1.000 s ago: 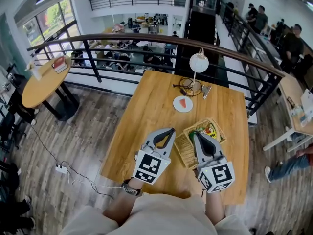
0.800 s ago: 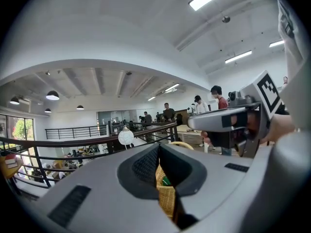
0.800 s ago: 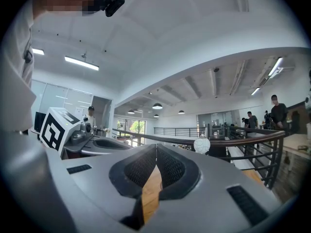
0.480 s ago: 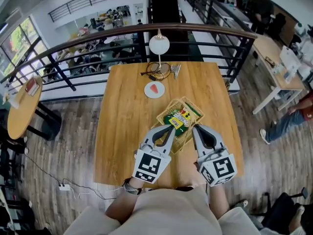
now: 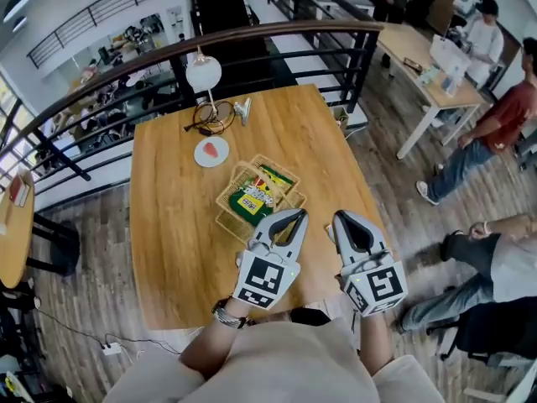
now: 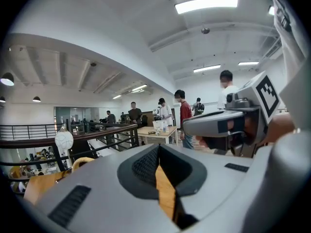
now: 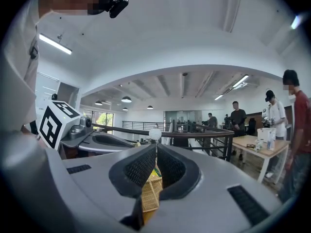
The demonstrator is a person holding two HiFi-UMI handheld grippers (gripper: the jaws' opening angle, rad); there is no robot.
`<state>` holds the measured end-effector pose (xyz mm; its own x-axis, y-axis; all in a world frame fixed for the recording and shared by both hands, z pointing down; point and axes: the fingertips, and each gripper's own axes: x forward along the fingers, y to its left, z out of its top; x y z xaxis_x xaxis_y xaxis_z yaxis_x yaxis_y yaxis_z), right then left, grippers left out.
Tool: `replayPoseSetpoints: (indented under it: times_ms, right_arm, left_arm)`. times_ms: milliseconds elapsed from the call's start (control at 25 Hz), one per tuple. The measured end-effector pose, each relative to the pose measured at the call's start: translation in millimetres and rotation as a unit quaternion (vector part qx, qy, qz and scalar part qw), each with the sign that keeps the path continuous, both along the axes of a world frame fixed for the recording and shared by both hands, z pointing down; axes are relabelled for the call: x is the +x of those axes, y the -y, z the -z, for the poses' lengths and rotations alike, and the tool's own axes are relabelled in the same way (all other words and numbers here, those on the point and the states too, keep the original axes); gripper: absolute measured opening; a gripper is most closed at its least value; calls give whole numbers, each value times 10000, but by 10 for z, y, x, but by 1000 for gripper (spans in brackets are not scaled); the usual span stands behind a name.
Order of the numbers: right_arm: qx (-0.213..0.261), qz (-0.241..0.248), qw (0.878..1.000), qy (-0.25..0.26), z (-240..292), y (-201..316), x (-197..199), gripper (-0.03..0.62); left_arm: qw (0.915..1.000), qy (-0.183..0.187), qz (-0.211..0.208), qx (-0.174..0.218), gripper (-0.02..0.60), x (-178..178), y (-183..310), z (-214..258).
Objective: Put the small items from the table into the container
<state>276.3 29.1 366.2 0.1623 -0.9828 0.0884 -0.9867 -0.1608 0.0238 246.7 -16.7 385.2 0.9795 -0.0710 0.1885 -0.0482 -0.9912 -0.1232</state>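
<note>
Wicker basket of snack packets on the wooden surface
Green and yellow packets are seen piled in the shallow weave. The left gripper and right gripper are held just beside it, jaws pressed together, nothing gripped.

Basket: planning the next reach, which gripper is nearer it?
Left. The left gripper is at the near edge of the basket; the right gripper is farther right, apart.
</note>
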Motion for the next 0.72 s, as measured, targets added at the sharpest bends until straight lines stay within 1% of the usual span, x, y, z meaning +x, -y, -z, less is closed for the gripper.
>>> replayPoseSetpoints:
  times_ms: [120, 320, 520, 720]
  right_arm:
    - [-188, -148, 9997, 68, -134, -142, 134, 15]
    - [-437, -246, 9985, 198, -344, -290, 292, 15]
    - [-605, -232, 9972, 384, -627, -343, 445, 15]
    - [-841, -186, 9944, 611, -988, -389, 611, 17]
  left_arm:
    - [9999, 112, -128, -11, 6, 157, -131, -117]
    - [9990, 396, -195, 3, 8, 350, -263, -366]
    - [9980, 602, -177, -34, 8, 513, -314, -654]
    - [9958, 902, -88, -98, 8, 639, -309, -966]
